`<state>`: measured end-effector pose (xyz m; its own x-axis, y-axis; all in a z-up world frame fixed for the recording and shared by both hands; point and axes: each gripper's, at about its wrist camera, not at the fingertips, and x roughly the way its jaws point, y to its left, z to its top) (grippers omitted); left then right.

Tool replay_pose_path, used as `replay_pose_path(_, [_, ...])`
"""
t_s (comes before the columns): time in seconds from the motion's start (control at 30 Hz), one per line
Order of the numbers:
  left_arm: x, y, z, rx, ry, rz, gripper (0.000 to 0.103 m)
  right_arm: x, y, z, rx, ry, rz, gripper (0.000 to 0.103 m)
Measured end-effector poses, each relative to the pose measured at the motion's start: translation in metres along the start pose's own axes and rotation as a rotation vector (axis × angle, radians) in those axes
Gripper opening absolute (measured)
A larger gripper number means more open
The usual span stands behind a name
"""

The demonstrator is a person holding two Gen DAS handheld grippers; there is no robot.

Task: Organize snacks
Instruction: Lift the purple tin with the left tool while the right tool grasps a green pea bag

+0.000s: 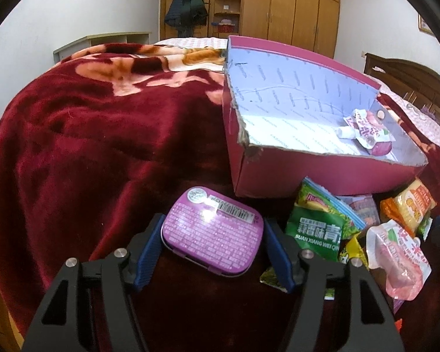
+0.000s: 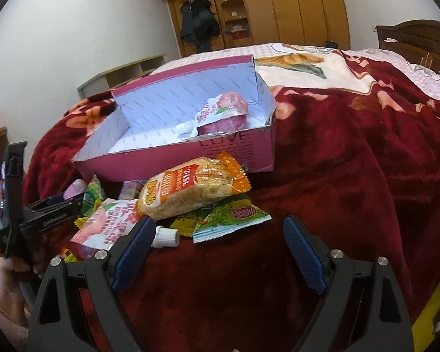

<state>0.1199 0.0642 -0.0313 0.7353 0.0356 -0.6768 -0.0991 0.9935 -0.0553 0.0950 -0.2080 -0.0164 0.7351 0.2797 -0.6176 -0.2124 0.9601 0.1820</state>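
- Left tongs (image 1: pixel 212 242): pads sit at both sides of a purple tin (image 1: pixel 212 236); the left pad appears to touch, while contact on the right side cannot be confirmed.
- Right tongs (image 2: pixel 217 248): spread wide, nothing between them, above the red blanket (image 2: pixel 337 176).
- Pink box (image 1: pixel 322 176): open on the bed, holding one pouch (image 1: pixel 366 130).
- Snack packets (image 2: pixel 190 193): piled loose just in front of the box.
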Motion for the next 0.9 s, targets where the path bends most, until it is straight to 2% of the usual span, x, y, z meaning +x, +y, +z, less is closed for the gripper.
replay_pose_path(0.17, [0.001, 0.003, 0.0, -0.017, 0.004, -0.019, 0.069, 0.016, 0.001, 0.004, -0.019, 0.044, -0.039, 0.09])
replay_pose_path(0.3, [0.001, 0.003, 0.0, -0.016, 0.005, -0.017, 0.069, 0.02, -0.004, 0.004, 0.002, 0.047, -0.062, 0.075])
replay_pose_path(0.37, [0.001, 0.003, 0.0, -0.014, 0.006, -0.014, 0.069, 0.021, -0.007, 0.007, 0.018, 0.051, -0.053, 0.072])
replay_pose_path(0.5, [0.001, 0.003, 0.0, -0.017, 0.004, -0.017, 0.069, 0.031, -0.001, 0.009, -0.01, 0.075, -0.031, 0.057])
replay_pose_path(0.67, [0.001, 0.003, 0.001, -0.018, 0.005, -0.018, 0.069, 0.033, -0.002, 0.008, -0.008, 0.071, 0.003, 0.051])
replay_pose_path(0.9, [-0.001, 0.004, 0.002, -0.029, 0.0, -0.028, 0.069, 0.013, -0.005, 0.002, 0.033, 0.037, 0.025, 0.042])
